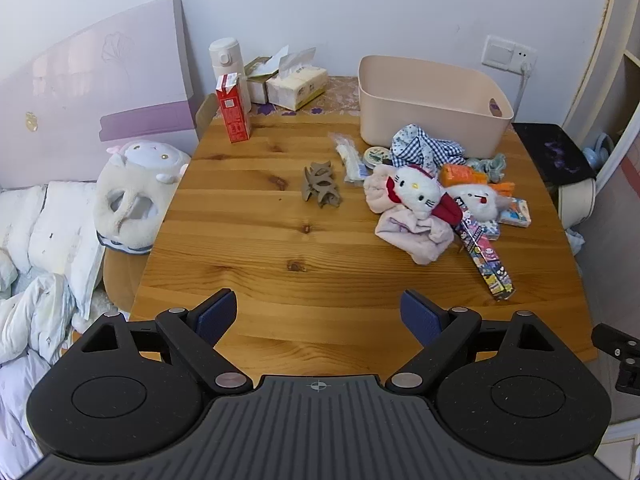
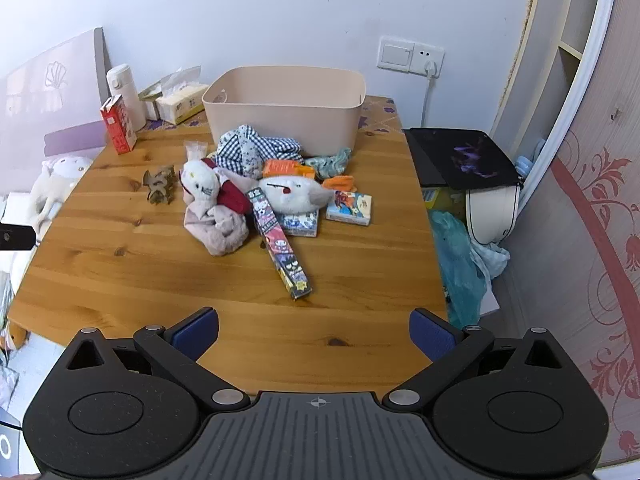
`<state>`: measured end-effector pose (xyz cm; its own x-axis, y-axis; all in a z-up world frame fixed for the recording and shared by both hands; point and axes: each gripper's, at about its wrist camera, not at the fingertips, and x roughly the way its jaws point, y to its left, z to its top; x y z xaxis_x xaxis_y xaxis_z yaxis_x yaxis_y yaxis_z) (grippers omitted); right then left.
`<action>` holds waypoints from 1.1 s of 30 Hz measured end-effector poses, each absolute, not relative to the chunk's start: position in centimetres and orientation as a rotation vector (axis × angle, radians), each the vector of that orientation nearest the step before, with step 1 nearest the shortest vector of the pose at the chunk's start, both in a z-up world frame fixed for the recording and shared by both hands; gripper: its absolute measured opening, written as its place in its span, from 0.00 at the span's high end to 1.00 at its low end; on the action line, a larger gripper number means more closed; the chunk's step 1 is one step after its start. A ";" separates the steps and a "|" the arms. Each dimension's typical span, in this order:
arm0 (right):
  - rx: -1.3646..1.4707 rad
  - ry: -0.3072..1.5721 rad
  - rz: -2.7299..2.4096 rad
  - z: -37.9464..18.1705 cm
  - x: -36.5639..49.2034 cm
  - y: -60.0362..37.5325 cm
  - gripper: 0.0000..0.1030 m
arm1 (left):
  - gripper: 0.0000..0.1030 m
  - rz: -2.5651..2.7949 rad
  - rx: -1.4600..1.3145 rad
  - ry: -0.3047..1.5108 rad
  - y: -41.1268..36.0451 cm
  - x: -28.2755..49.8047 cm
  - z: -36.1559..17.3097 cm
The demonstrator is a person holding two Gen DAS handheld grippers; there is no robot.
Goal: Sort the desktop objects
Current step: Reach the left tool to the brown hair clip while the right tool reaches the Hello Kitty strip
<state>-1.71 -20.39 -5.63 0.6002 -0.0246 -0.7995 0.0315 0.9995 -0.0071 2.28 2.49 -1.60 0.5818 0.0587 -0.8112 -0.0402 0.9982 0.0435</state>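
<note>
Left wrist view showed the left gripper (image 1: 318, 316) with its blue-padded jaws spread wide and nothing between them, above the near edge of the knotty pine wooden table (image 1: 256, 248). The right gripper (image 2: 314, 334) was the same in its own view: jaws wide apart and empty.

Readable writing was little. The long narrow cartoon-printed box (image 2: 280, 244) carried "12" on its far end; the print on the red carton (image 1: 233, 109) was too small to read.

The table stood against a white wall with a switch and socket plate (image 2: 410, 56). A bed with white bedding (image 1: 44, 240) lay to its left, and a pink wardrobe door with a red flower pattern (image 2: 600, 216) was on the right.

The things to sort lay in a heap on the right half of the table, just in front of the beige plastic bin (image 2: 288, 104): a white cat plush on pink cloth (image 1: 414, 192), a blue checked cloth (image 1: 424, 146), a round white plush (image 2: 294, 194) and small colourful boxes. The brown hair claw clip (image 1: 320, 186) lay apart to the left. The long box lay flat, its long axis running from the heap toward the near right.
</note>
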 end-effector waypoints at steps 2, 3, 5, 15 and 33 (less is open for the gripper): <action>0.016 0.927 -0.026 -5.8 -1.4 -20.7 0.00 | 0.12 0.053 0.021 0.952 2.7 2.8 -1.8; 0.017 0.926 -0.023 -5.9 -1.2 -20.7 0.00 | 0.12 0.052 0.023 0.953 2.8 3.1 -1.9; 0.018 0.919 -0.017 -6.2 -0.7 -20.6 0.00 | 0.12 0.051 0.024 0.953 3.0 3.8 -2.1; -0.021 0.914 0.008 -7.6 2.7 -20.0 0.00 | 0.12 0.052 0.043 0.983 4.3 10.1 -3.8; -0.073 0.969 -0.021 -12.2 10.7 -18.8 0.00 | 0.12 0.046 0.093 1.026 7.3 23.1 -10.5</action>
